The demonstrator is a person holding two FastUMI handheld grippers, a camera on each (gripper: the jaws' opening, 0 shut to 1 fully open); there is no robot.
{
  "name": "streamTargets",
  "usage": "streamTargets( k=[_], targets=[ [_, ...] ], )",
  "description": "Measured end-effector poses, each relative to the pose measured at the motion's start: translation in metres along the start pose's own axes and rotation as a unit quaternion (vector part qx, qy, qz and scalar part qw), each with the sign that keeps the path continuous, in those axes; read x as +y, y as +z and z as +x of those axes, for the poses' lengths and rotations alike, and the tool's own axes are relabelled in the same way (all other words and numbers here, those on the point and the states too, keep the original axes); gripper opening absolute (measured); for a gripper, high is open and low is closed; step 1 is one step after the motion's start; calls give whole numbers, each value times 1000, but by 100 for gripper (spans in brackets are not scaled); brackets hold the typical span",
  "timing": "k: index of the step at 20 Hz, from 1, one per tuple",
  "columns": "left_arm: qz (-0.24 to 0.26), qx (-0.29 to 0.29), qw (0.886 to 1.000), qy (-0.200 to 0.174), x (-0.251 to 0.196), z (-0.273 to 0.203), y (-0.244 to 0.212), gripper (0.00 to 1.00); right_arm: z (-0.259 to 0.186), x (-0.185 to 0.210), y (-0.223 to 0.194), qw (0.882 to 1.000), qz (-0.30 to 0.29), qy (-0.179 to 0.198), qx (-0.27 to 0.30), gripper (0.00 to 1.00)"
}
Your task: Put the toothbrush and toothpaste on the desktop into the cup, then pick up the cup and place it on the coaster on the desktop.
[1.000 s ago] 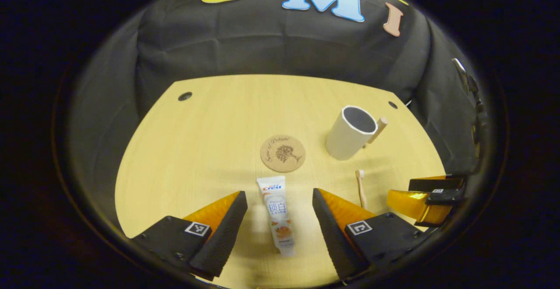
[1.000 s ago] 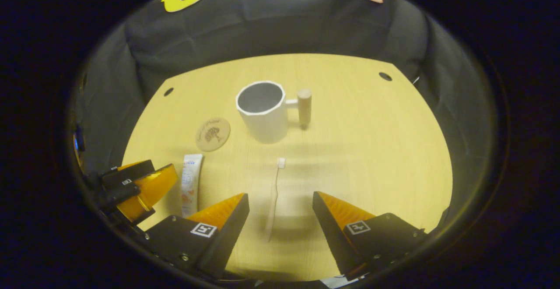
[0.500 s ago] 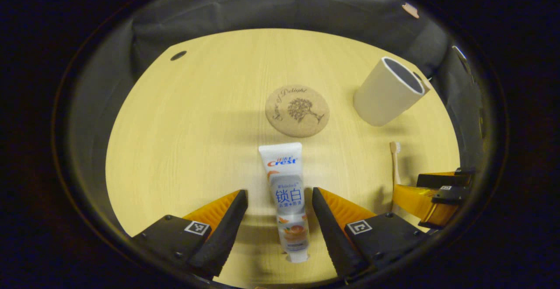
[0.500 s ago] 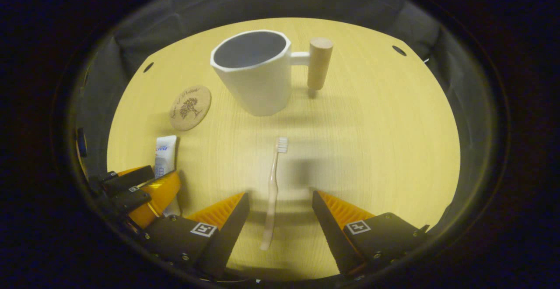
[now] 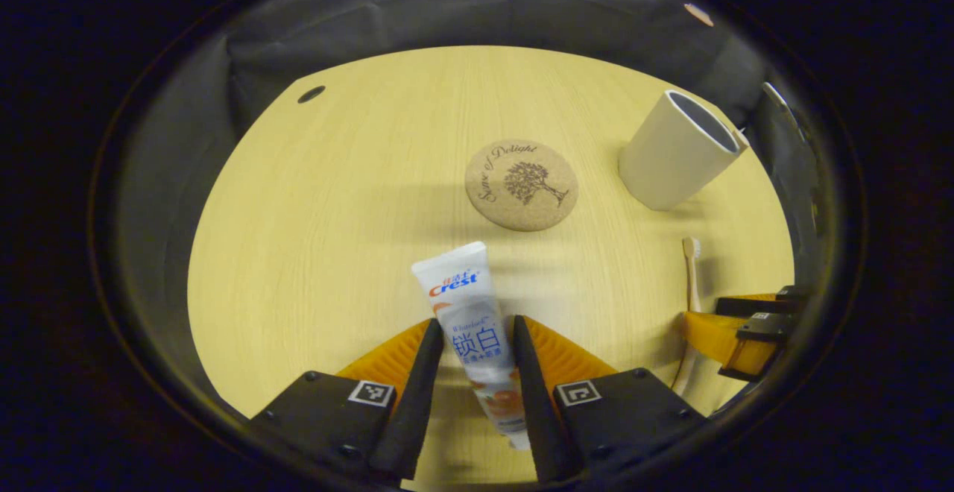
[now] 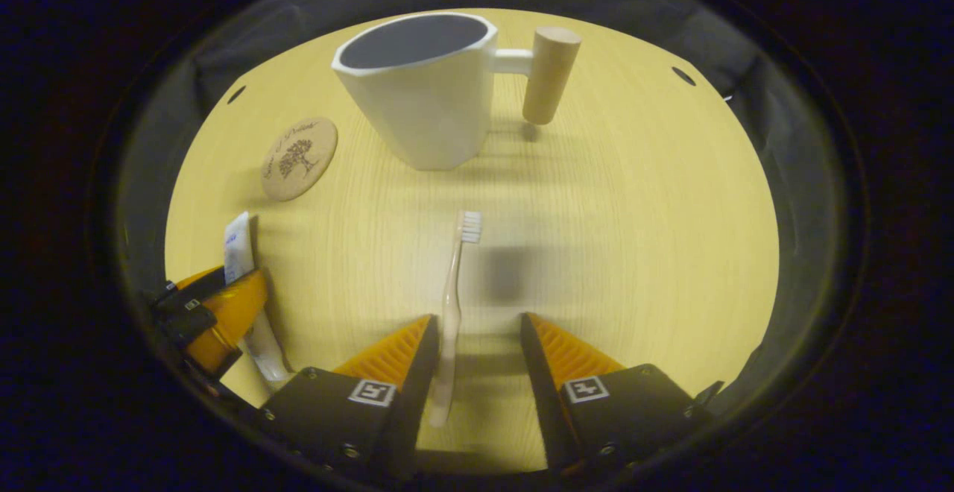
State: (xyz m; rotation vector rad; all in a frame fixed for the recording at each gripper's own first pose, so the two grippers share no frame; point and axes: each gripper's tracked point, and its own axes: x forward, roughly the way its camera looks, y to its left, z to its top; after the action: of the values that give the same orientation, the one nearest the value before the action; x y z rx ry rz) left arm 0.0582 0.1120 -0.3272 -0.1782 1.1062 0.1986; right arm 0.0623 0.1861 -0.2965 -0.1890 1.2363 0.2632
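Barely started: both pick-ups in hand, cup unfilled

Counted left to right along the desktop (image 5: 335, 201): one toothpaste, one coaster, one toothbrush, one cup. Two grippers were at work, one on each item to be loaded.

Leftmost, the left gripper (image 5: 475, 343) had its jaws drawn in against both sides of the toothpaste (image 5: 473, 328). The tube lay slightly askew between them, flat end pointing away toward the coaster, cap end back between the finger bases. I judged it gripped, though I could not tell whether it was raised off the wood.

Next right, the coaster (image 5: 522, 185) lay bare, just beyond the tube's flat end.

Further right, the toothbrush (image 6: 453, 306) lay with bristles toward the cup. The right gripper (image 6: 472, 343) sat over its handle, jaws part-way in: the handle touched the left finger, while a clear gap remained to the right one. Not yet a two-sided grip, by my reading.

Farthest right, the cup (image 6: 421, 82) stood upright on the wood, its wooden handle (image 6: 548, 74) pointing right, interior apparently empty, apart from the coaster.

Progress, judged: nothing completed. Remaining: secure the toothbrush, put both items into the cup, then lift the cup onto the coaster.
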Motion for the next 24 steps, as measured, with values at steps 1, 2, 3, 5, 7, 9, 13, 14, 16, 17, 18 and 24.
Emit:
streamTargets(
  k=[1,2,3,5,7,9,13,14,16,17,18,24],
  targets=[
    [4,5,1000,-1,-2,-1,-1,55,-3,-2,-1,1000,7,-2,0,37],
    [6,6,1000,1,-2,-1,-1,53,-3,-2,1,1000,15,-1,3,27],
    [10,7,1000,0,-4,0,2,44,-3,-2,0,1000,16,1,10,14],
    [13,7,1000,2,-4,-1,4,35,-3,-2,3,1000,26,1,8,14],
    [10,0,1000,3,-5,-1,5,28,-3,-4,3,1000,22,10,19,3],
    [5,1,1000,1,-4,-1,2,19,-2,-4,3,999,24,17,21,2],
    [5,-3,1000,-4,-6,-2,5,18,-3,-4,6,999,40,30,19,2],
    [3,-7,1000,-12,-9,-2,7,18,-3,-5,6,998,45,33,20,3],
    [1,-8,1000,-18,-12,-6,6,18,-5,-7,6,998,53,35,17,3],
    [2,-15,1000,-18,-12,-10,8,18,-6,-10,6,998,57,36,13,2],
    [4,-22,1000,-19,-14,-14,12,18,-9,-14,9,998,58,36,6,3],
    [12,-53,998,-25,-21,-39,25,18,-44,-31,35,994,78,42,-61,3]
  ],
)
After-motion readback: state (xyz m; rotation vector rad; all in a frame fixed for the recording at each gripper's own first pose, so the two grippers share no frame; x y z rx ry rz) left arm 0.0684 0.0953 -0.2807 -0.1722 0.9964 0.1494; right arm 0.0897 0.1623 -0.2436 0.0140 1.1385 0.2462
